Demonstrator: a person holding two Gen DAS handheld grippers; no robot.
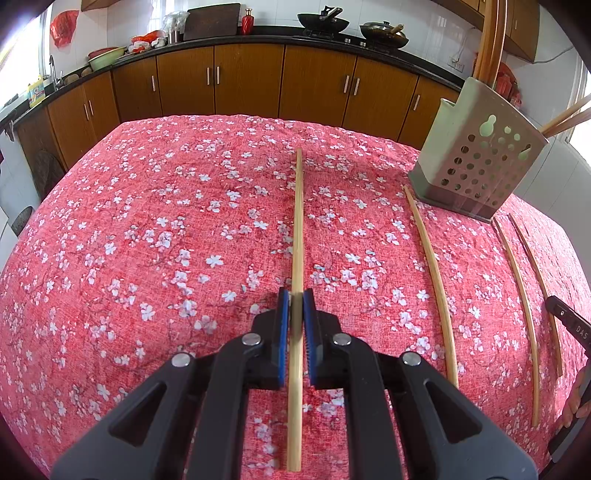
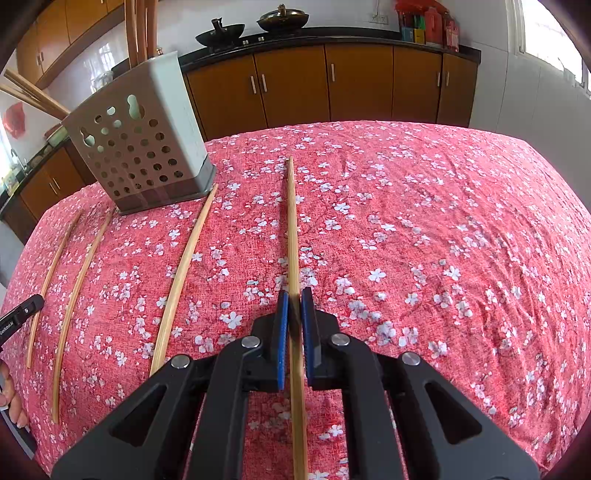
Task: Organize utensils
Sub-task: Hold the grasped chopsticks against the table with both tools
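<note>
On the red flowered cloth, my left gripper is shut on a pale bamboo chopstick that runs straight away from me. My right gripper is likewise shut on its own chopstick. Between them lie two loose chopsticks, also seen in the right wrist view. Their far tips sit by the base of a grey perforated holder. The holder has several chopsticks standing in it. Each gripper's tip shows at the edge of the other's view.
Brown cabinets under a black counter run behind the table, with two woks on the stove. A person's fingers show at the frame edge. The cloth to the right of my right gripper holds nothing.
</note>
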